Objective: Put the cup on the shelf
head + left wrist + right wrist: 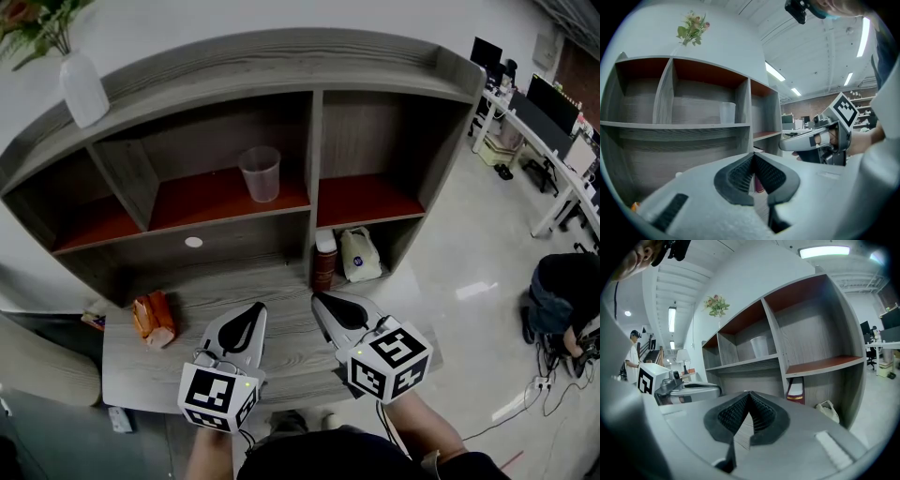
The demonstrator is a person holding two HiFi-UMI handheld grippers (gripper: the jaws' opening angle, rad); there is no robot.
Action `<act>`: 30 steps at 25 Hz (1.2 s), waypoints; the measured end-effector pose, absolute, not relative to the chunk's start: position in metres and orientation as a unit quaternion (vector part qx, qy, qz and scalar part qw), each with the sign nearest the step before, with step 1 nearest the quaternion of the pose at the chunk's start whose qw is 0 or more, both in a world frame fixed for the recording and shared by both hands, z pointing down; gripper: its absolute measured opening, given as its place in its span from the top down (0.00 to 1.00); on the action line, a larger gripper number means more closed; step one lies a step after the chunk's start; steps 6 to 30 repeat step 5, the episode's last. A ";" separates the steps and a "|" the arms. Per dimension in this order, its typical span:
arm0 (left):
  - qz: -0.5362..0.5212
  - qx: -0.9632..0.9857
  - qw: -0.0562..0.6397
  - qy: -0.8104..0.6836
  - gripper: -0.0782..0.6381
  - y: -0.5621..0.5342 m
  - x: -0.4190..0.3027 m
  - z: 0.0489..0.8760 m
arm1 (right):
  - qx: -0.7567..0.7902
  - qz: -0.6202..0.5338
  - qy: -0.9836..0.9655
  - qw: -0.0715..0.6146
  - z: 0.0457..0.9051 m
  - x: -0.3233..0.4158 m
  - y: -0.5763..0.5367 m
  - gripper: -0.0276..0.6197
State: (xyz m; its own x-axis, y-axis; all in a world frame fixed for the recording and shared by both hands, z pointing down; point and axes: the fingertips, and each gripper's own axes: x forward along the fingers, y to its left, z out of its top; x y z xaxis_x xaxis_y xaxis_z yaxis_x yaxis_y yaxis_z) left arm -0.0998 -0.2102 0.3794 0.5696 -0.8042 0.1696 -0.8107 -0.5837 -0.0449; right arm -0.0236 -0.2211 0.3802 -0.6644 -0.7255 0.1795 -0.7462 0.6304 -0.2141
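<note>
A clear plastic cup [261,173] stands upright on the red middle shelf board of the wooden shelf unit [314,141]. It also shows in the left gripper view as the cup [727,113] and in the right gripper view as the cup [759,346]. My left gripper [254,310] hovers over the low wooden table [150,370], shut and empty, well short of the cup. My right gripper [322,300] is beside it, jaw tips together, nothing held. Both point at the shelf: left gripper [753,155], right gripper [748,393].
An orange snack pack [154,319] lies on the table's left. A red-brown bottle [324,260] and a white bag [360,255] sit at the shelf's foot. A white vase [83,89] with flowers stands on top. A person crouches at the right [561,300] near desks.
</note>
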 end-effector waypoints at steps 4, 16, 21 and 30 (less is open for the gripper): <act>0.084 0.885 0.019 -0.458 0.90 -0.211 -0.099 0.378 | 0.409 0.136 -0.902 0.040 0.380 -0.023 -0.222 0.96; 0.084 0.885 0.019 -0.458 0.90 -0.211 -0.099 0.378 | 0.409 0.136 -0.901 0.040 0.380 -0.022 -0.222 0.96; 0.084 0.885 0.019 -0.458 0.90 -0.211 -0.099 0.378 | 0.409 0.136 -0.901 0.040 0.380 -0.022 -0.222 0.96; 0.084 0.885 0.019 -0.458 0.90 -0.211 -0.099 0.378 | 0.409 0.136 -0.901 0.040 0.380 -0.022 -0.222 0.96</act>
